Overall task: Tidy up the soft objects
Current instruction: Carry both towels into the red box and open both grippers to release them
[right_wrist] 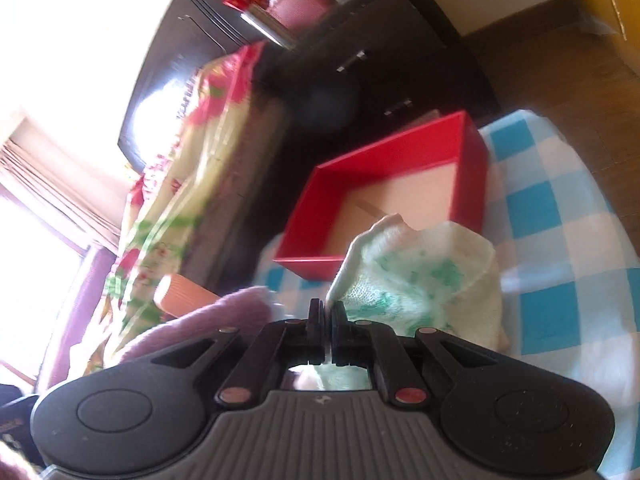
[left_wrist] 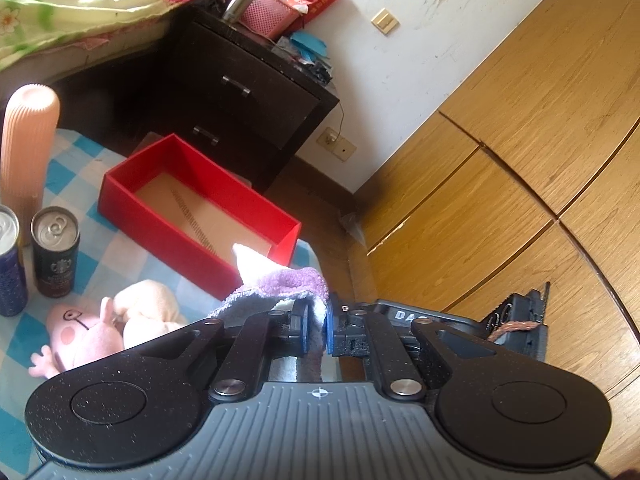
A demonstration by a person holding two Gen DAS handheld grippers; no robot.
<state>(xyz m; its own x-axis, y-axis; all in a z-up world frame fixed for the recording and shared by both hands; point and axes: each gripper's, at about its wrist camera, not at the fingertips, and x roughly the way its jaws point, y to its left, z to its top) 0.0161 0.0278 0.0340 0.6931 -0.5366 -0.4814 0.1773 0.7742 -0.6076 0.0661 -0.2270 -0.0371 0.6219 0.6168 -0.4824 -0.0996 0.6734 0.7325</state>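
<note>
The left gripper (left_wrist: 316, 326) jaws grasp a purple towel (left_wrist: 288, 286); the right gripper (right_wrist: 328, 320) jaws grasp a green-patterned cloth (right_wrist: 420, 280). Both hang near the red box (left_wrist: 192, 200).

White scuffed wall (left_wrist: 420, 20) with 2 beige plates: a switch (left_wrist: 385, 21) and a socket (left_wrist: 337, 145) with a thin cord. Dark nightstand (left_wrist: 240, 92), 2 drawers with metal handles, cluttered top. Beside it a bed with floral cover (left_wrist: 80, 4). Light wood-grain panels (left_wrist: 540, 152) along the right. Brown floor (right_wrist: 552, 80). Bright window with curtain (right_wrist: 36, 184); strong daylight.
</note>
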